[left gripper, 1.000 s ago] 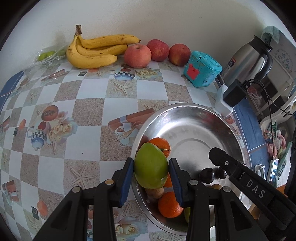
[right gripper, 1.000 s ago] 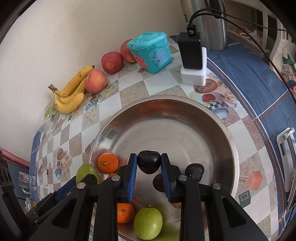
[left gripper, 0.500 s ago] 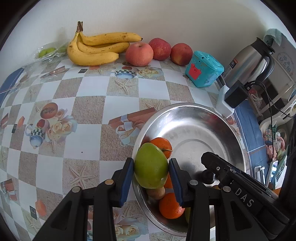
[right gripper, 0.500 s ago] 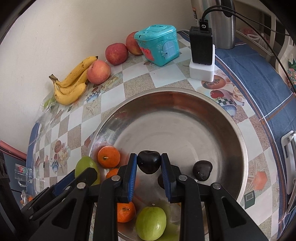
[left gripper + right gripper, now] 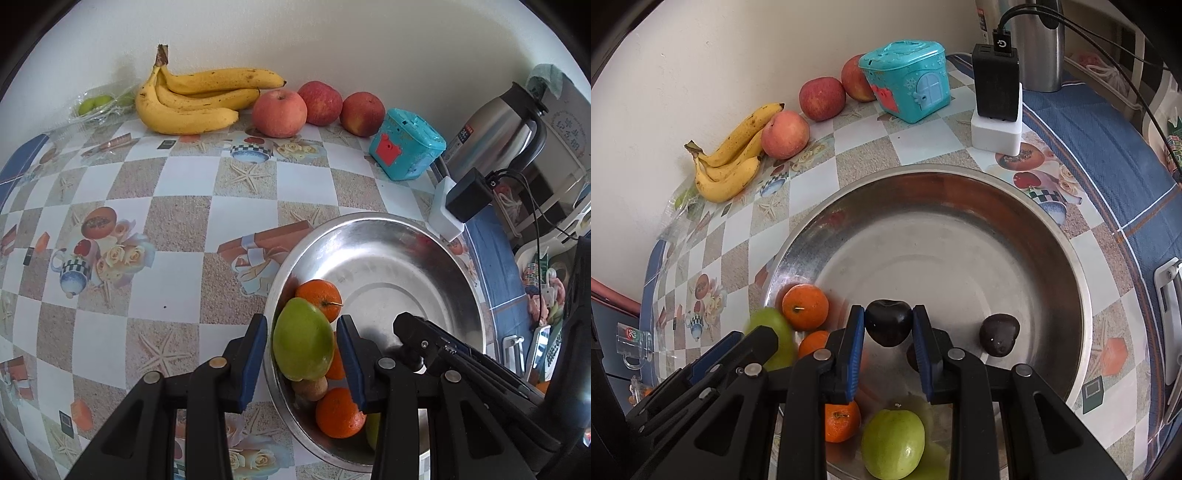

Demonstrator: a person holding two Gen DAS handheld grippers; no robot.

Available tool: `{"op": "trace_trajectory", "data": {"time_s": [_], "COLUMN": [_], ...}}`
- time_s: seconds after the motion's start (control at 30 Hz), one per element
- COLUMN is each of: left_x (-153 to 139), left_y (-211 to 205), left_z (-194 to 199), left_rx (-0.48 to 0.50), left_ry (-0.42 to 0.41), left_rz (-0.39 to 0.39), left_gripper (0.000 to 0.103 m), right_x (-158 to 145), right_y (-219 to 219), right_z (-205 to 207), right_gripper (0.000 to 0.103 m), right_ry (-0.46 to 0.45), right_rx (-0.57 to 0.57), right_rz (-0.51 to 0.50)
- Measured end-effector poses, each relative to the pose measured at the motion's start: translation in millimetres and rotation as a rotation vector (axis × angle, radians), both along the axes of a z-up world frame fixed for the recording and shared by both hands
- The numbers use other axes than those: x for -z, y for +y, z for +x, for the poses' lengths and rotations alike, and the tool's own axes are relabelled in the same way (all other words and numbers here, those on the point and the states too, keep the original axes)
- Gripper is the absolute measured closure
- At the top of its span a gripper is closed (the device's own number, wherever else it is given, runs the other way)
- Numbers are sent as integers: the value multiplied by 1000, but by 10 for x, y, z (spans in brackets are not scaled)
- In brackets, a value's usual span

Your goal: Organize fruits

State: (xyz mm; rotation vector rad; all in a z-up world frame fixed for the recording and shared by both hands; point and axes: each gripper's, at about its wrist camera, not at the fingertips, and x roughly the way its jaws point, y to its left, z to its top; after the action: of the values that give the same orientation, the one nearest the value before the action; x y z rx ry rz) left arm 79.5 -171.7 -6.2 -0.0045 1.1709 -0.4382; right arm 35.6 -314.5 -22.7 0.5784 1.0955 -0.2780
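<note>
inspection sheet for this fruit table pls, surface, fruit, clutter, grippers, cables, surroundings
surface: tablecloth with checks, blue cloth beside it.
job's things: steel bowl holds oranges, a green fruit, dark fruits; bananas and three apples by the wall.
clutter: teal box, kettle, bag with green fruit.
grippers: left gripper shut on green mango; right gripper shut on dark plum.
cables: black cable into charger.
surroundings: white wall.
</note>
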Motion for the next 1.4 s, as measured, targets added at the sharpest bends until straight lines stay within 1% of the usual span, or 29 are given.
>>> {"op": "trace_trajectory", "data": {"time_s": [0.13, 0.2, 0.27, 0.57, 0.8, 1.0, 1.03, 1.1, 1.17, 1.2, 1.23, 1.27, 1.3, 1.33, 1.37, 1.4], "left_x": [-1, 0, -1, -52, -74, -14, -17, -23, -22, -18, -12, -6, 5, 18, 30, 38], "left_y": [4, 8, 21, 101, 268, 476, 507, 557, 601, 618, 633, 650, 666, 685, 698, 710], "left_z": [3, 6, 11, 66, 167, 237, 246, 258, 269, 276, 280, 281, 286, 290, 296, 298], "left_rx": [-3, -5, -12, -45, -109, -189, -200, -217, -235, -243, -250, -257, -264, -272, -277, -281], "left_ry": [4, 6, 6, 13, 24, 37, 31, 18, 8, 6, 5, 4, 1, -2, -6, -12], "left_rz": [-2, -3, -3, -4, -2, 37, 46, 67, 90, 100, 109, 119, 131, 147, 160, 171], "left_gripper": [60, 60, 60, 60, 60, 60, 58, 46, 41, 37, 35, 29, 24, 22, 18, 13], "right_x": [4, 0, -8, -33, -46, -92, -97, -105, -111, -114, -119, -124, -128, -132, -134, -135], "right_y": [-12, -12, -14, -10, -3, 57, 71, 97, 127, 137, 150, 155, 159, 165, 173, 180], "right_z": [-9, -15, -20, -28, -35, -18, -14, -2, 11, 14, 18, 20, 23, 25, 32, 35], "right_gripper": [75, 71, 70, 70, 70, 70, 70, 70, 69, 63, 59, 52, 47, 46, 44, 39], "right_ry": [-1, 0, -2, -6, -3, 2, 4, 7, 9, 10, 10, 10, 9, 9, 11, 13], "right_rx": [5, 8, 11, 14, 12, -4, -7, -15, -21, -23, -24, -26, -27, -28, -30, -33], "right_rz": [11, 10, 11, 15, 16, -2, -5, -12, -17, -20, -24, -26, -28, -30, -35, -39]}}
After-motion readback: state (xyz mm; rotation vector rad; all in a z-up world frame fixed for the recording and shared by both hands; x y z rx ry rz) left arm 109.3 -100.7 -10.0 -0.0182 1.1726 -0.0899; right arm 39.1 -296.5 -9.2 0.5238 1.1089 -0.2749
